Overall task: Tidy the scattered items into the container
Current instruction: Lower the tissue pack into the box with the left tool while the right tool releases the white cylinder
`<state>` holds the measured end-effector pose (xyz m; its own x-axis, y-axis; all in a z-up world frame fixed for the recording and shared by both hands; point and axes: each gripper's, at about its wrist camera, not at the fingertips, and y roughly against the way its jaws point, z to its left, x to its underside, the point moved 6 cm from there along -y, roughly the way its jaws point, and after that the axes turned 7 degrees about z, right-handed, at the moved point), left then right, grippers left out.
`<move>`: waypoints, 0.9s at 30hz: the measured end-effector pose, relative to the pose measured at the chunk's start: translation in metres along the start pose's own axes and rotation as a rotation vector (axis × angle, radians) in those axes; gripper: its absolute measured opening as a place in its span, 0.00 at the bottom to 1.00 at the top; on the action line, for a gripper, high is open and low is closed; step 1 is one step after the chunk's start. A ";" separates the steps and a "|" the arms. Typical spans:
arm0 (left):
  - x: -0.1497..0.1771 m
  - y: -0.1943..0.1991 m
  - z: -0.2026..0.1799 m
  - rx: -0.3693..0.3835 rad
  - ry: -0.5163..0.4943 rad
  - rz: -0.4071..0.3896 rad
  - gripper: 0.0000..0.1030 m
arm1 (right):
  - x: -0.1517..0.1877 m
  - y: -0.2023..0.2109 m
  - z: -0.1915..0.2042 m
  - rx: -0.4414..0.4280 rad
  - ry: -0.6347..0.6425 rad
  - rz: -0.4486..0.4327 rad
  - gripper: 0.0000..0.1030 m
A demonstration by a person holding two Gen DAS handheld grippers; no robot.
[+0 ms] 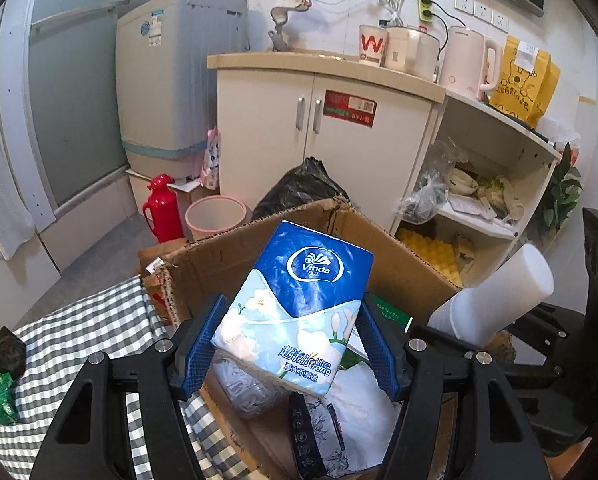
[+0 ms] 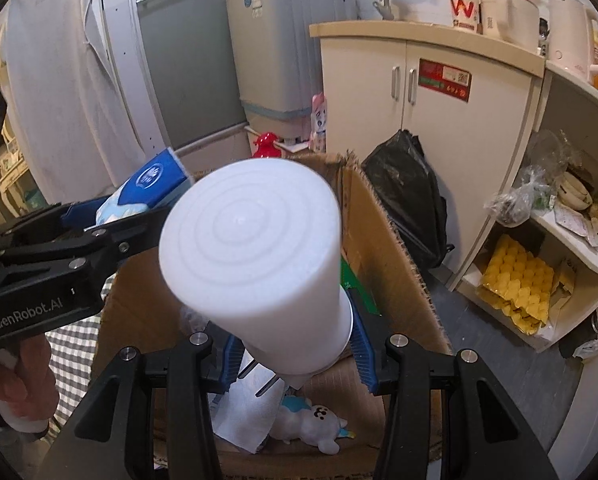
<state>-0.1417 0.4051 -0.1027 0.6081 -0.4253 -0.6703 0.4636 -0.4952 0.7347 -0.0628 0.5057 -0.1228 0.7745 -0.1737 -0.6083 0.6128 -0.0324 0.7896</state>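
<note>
Left wrist view: blue ribbed pads of the left gripper [image 1: 289,344] are clamped on the lower half of a blue-and-white soft plastic pack of Vinda tissues [image 1: 299,300], one pad on each long side. Pack stands tilted, top leaning away from the jaws, hanging over the open brown cardboard box [image 1: 399,264]. Below the jaws, inside the box: a clear crinkly plastic bag [image 1: 247,392] and a dark floral-print pouch [image 1: 319,440]. Left of the gripper, on the grey-and-white checked cloth [image 1: 99,320], a small green foil wrapper [image 1: 3,400] lies outside the box, not yet tidied.

Handling, my read: tissue pack is light and squashy, film is slick; a side grip low down lets it sag or pivot. Nothing fragile, a short drop should be fine.

Right wrist view: right gripper [image 2: 295,348] is closed on the narrow end of a white matte plastic cylindrical bottle [image 2: 255,248], wide flat base pointing at the lens, over the same box. Directly under the jaws: a white plush toy with blue trim [image 2: 311,424] on the box floor. Left of this gripper, the other gripper with the tissue pack.

Bottle looks rigid and smooth; contents unknown, so weight unknown. Grip near one end means leverage on the pads; lower it before release.
</note>
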 end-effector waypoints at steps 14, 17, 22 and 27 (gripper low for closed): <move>0.004 -0.050 -0.004 0.033 -0.041 0.160 0.65 | 0.011 -0.043 0.002 0.000 0.029 0.151 0.44; 0.008 -0.061 -0.005 0.026 -0.054 0.197 0.65 | 0.014 -0.051 0.002 0.000 0.036 0.189 0.44; 0.013 -0.071 -0.005 0.035 -0.051 0.247 0.65 | 0.018 -0.055 0.001 -0.001 0.040 0.217 0.44; 0.015 -0.074 -0.005 0.030 -0.056 0.262 0.65 | 0.018 -0.054 0.000 0.004 0.041 0.220 0.44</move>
<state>-0.1640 0.4389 -0.1661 0.6680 -0.5825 -0.4632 0.2754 -0.3847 0.8810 -0.0815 0.5040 -0.1765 0.8951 -0.1369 -0.4243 0.4281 -0.0022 0.9037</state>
